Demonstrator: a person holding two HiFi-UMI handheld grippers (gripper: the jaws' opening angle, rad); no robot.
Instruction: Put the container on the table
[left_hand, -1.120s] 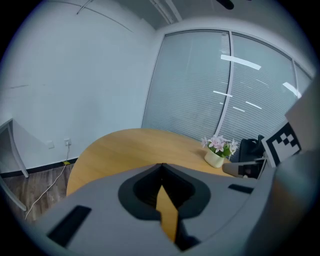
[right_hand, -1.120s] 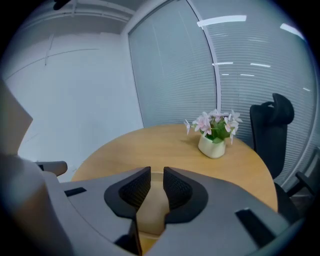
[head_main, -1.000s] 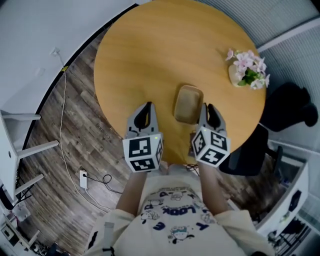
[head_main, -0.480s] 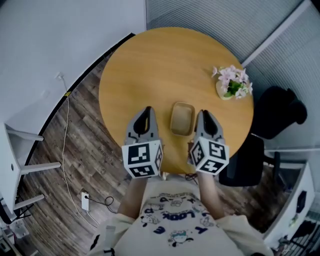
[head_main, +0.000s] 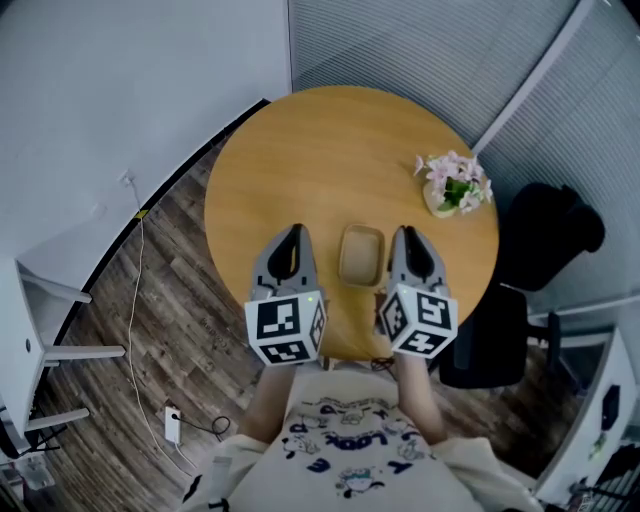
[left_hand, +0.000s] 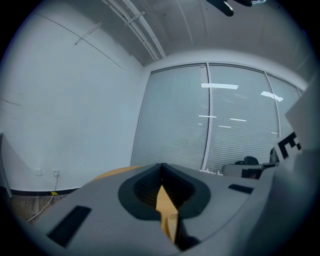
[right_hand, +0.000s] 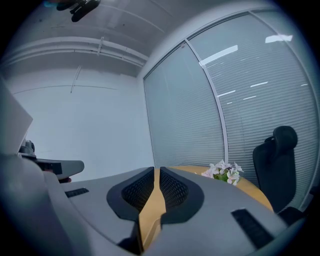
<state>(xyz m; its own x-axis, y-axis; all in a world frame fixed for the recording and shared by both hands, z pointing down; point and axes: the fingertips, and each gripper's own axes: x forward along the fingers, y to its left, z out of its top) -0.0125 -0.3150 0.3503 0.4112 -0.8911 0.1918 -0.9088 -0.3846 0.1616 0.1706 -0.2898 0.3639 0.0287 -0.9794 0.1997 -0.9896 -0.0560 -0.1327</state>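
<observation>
Tan container (head_main: 361, 255) sitting flat on round wooden table (head_main: 300, 150), by edge nearest person, between both claws. Left gripper (head_main: 291, 235) pinched closed, nothing in it. Right gripper (head_main: 404, 238) same deal. Flowers (head_main: 452, 185) near right edge.

My left gripper (head_main: 290, 235) and right gripper (head_main: 404, 235) have smooth, matt grey plastic shells, and their dark pads (right_hand: 173, 190) have a fine meshed texture. The round table (head_main: 330, 150) is smooth honey wood with a soft sheen. On it, the container (head_main: 361, 254) looks matt tan, though I cannot tell its material. At the left, the floor (head_main: 170, 300) is grainy grey-brown wood planking. Nearest me, my shirt (head_main: 345, 440) is soft printed cloth.
</observation>
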